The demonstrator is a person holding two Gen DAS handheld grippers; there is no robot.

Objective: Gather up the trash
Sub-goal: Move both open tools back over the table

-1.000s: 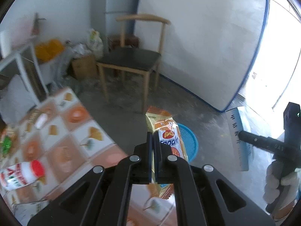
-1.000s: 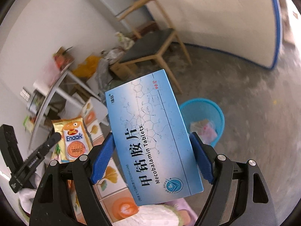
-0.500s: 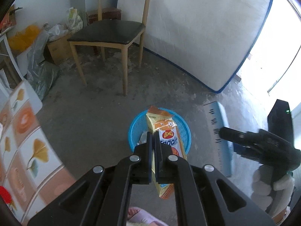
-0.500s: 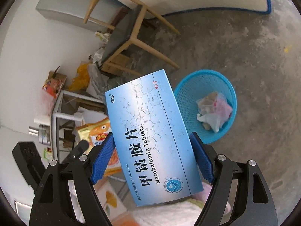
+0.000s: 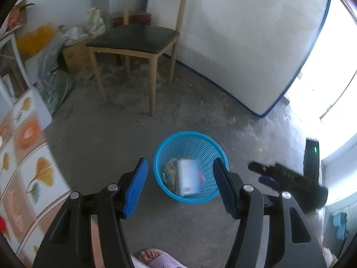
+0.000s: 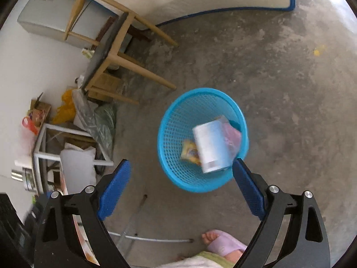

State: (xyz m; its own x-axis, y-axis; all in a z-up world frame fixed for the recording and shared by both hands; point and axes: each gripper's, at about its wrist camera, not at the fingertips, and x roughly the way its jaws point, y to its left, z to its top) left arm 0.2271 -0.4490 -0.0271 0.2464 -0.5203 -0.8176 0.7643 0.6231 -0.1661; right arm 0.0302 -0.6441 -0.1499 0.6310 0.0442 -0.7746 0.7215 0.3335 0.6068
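The blue-and-white tablet box (image 6: 213, 146) lies blurred inside the one blue mesh basket (image 6: 176, 120) on the concrete floor. Only my right view shows the yellow snack packet (image 6: 189, 153) beside it and pink wrapping (image 6: 233, 138); my left view shows the box (image 5: 187, 176) over dim litter. My left gripper (image 5: 180, 189) is opening, nothing between its jaws. My right gripper (image 6: 180, 189) is spreading wide, empty too. One wooden chair (image 5: 136, 38) stands behind. Only the left view catches the patterned table (image 5: 24, 156); one slippered foot (image 6: 223, 243) shows below.
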